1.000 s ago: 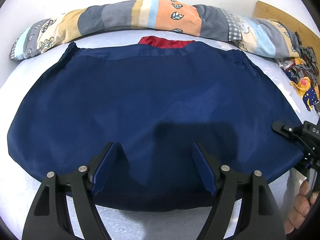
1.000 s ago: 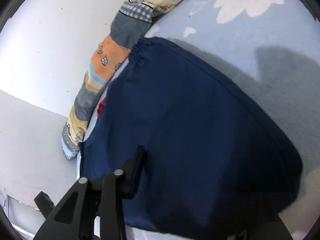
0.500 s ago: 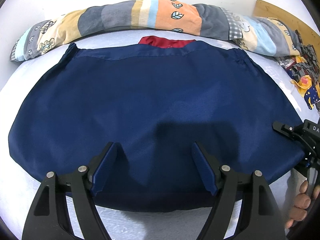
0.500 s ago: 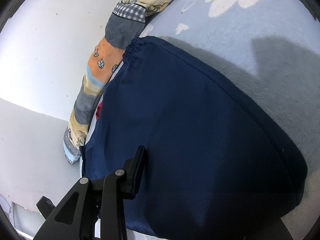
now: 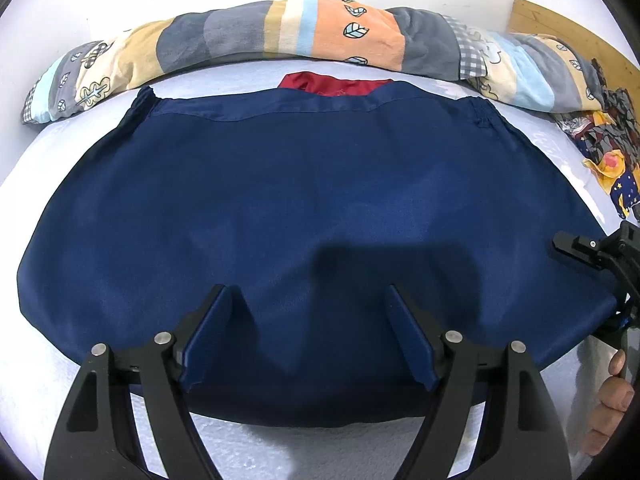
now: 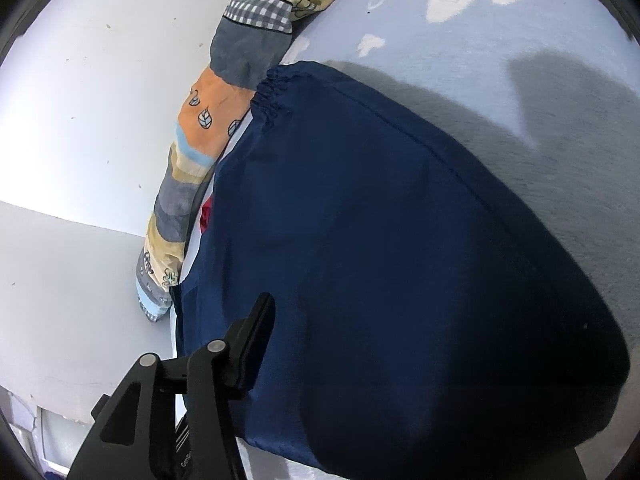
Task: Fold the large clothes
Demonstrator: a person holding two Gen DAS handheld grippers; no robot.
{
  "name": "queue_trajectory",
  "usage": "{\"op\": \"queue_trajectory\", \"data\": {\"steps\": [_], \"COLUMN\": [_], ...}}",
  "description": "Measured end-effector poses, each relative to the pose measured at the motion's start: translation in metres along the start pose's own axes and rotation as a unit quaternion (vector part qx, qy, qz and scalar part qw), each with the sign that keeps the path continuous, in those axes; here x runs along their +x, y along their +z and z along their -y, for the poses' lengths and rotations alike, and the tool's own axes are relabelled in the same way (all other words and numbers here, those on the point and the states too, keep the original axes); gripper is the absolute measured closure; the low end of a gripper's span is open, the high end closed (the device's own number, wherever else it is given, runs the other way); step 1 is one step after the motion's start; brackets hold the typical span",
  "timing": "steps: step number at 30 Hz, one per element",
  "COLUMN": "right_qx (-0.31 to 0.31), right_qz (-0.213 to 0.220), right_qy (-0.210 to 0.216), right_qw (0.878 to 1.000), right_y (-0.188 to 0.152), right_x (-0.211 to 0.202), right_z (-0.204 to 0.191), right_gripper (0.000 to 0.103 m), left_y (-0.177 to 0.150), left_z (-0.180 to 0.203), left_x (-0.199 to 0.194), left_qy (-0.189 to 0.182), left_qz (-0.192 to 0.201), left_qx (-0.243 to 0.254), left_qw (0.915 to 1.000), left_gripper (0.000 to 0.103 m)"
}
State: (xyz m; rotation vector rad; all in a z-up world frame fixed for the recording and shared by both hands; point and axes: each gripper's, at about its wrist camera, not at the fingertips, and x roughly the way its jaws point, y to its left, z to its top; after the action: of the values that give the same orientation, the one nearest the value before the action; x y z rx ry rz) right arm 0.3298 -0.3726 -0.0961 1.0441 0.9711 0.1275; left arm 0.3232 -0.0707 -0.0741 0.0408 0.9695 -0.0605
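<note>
The navy garment point(image 5: 304, 216) lies flat on the pale blue bed sheet point(image 6: 500, 40), with its gathered hem just beside the patchwork bolster point(image 5: 320, 36) along the wall. A red lining point(image 5: 332, 82) shows between the garment's far edge and the bolster. The near edge, the side farthest from the bolster, reads as a finished fold.

The left gripper point(image 5: 308, 336) stands wide open over this near fold; its blue pads point(image 5: 206, 340) flank the cloth without pressing it. The right gripper point(image 5: 596, 256) sits at the garment's near right corner. Its jaws have just been opening. Only one finger point(image 6: 252, 344) shows in its own view, above the cloth, and no pinch on the fabric is visible, so the corner appears released.

Judged step: release after a fold, then regrip for the next one. To do it well:
- Clear both grippers upward before travel, so no pad drags the top layer
- Pinch both layers together at the edge
- Keep the fold line parallel to the bolster
- Avoid the pile of printed clothes point(image 5: 604, 140) at the bolster's right end
</note>
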Motion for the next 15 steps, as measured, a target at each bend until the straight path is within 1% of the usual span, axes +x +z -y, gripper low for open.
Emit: {"op": "queue_trajectory", "data": {"steps": [8, 9, 10, 11, 12, 13, 14, 15], "right_qx": [0.0, -0.002, -0.005, -0.007, -0.011, -0.013, -0.012, -0.009], "right_qz": [-0.002, 0.0, 0.001, 0.001, 0.002, 0.002, 0.003, 0.007], "right_qy": [-0.007, -0.012, -0.017, -0.023, -0.035, -0.041, -0.037, -0.031], "right_qw": [1.0, 1.0, 1.0, 1.0, 0.999, 0.999, 0.999, 0.999], "right_y": [-0.0008, -0.0013, -0.0018, -0.0019, -0.0023, -0.0027, -0.0027, -0.0024], "right_x": [-0.0012, -0.0019, -0.0022, -0.0019, -0.002, -0.0021, -0.0029, -0.0046], "right_z": [-0.0025, -0.0034, -0.0042, -0.0048, -0.0052, -0.0048, -0.0037, -0.0031], "right_gripper": [0.045, 0.048, 0.049, 0.053, 0.063, 0.067, 0.07, 0.076], "left_y": [-0.0003, 0.0001, 0.0001, 0.0001, 0.0001, 0.0001, 0.0003, 0.0001], "left_z": [-0.0002, -0.0002, -0.0002, -0.0002, 0.0002, 0.0001, 0.0001, 0.0003], "left_x": [0.0001, 0.0004, 0.0004, 0.0003, 0.0004, 0.0004, 0.0004, 0.0004], "left_qy": [0.001, 0.001, 0.001, 0.002, 0.002, 0.002, 0.003, 0.002], "left_qz": [0.0, 0.0, 0.0, 0.0, 0.0, 0.0, 0.0, 0.0], "left_qx": [0.001, 0.001, 0.001, 0.002, 0.002, 0.002, 0.002, 0.002], "left_qw": [1.0, 1.0, 1.0, 1.0, 1.0, 1.0, 1.0, 1.0], "left_gripper": [0.023, 0.023, 0.023, 0.023, 0.023, 0.023, 0.023, 0.023]}}
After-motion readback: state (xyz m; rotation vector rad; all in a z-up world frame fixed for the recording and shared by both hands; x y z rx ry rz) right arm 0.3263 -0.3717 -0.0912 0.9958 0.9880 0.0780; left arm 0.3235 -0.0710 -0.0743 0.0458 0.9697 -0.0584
